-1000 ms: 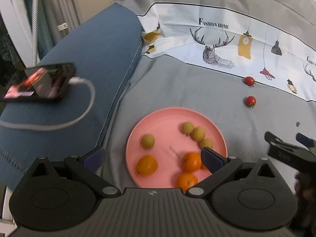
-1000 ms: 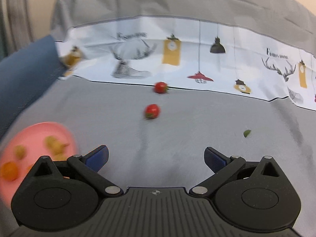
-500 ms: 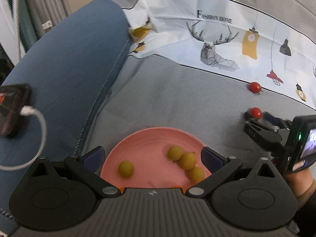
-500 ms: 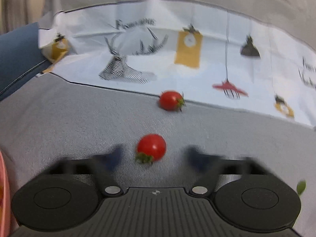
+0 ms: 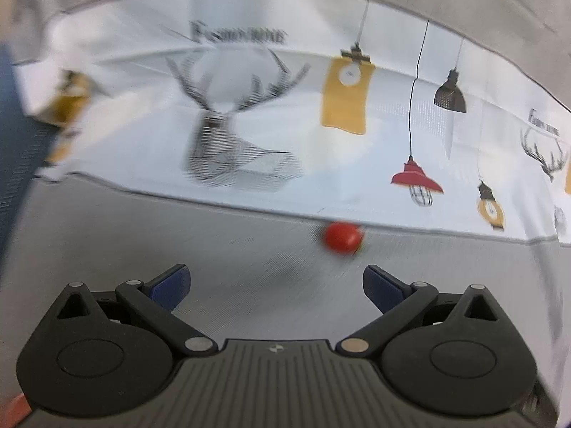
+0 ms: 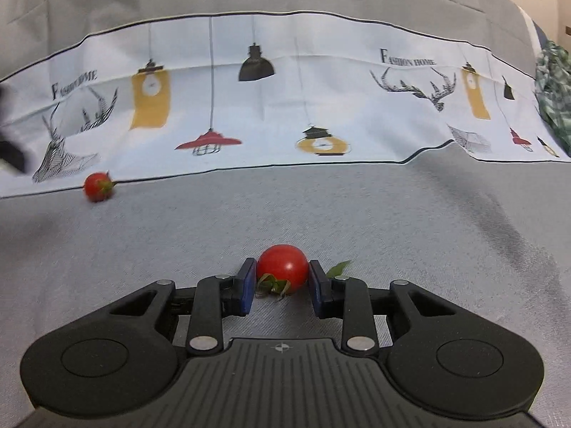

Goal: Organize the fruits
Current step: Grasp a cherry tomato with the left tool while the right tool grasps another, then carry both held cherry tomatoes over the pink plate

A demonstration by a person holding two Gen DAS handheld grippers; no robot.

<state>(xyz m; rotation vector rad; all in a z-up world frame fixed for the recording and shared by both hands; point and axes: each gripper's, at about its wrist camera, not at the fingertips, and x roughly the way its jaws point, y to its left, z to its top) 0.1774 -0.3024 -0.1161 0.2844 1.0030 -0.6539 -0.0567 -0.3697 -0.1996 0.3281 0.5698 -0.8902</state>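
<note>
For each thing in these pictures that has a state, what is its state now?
Left tongs: open, empty, above the grey cloth.
Right tongs: closed on the near tomato.
Near tomato: gripped between both pads.
Far tomato: free, lying at the printed cloth edge.

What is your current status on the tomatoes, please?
Right gripper shut on near cherry tomato. Left gripper open, facing far cherry tomato. Nothing between.
</note>
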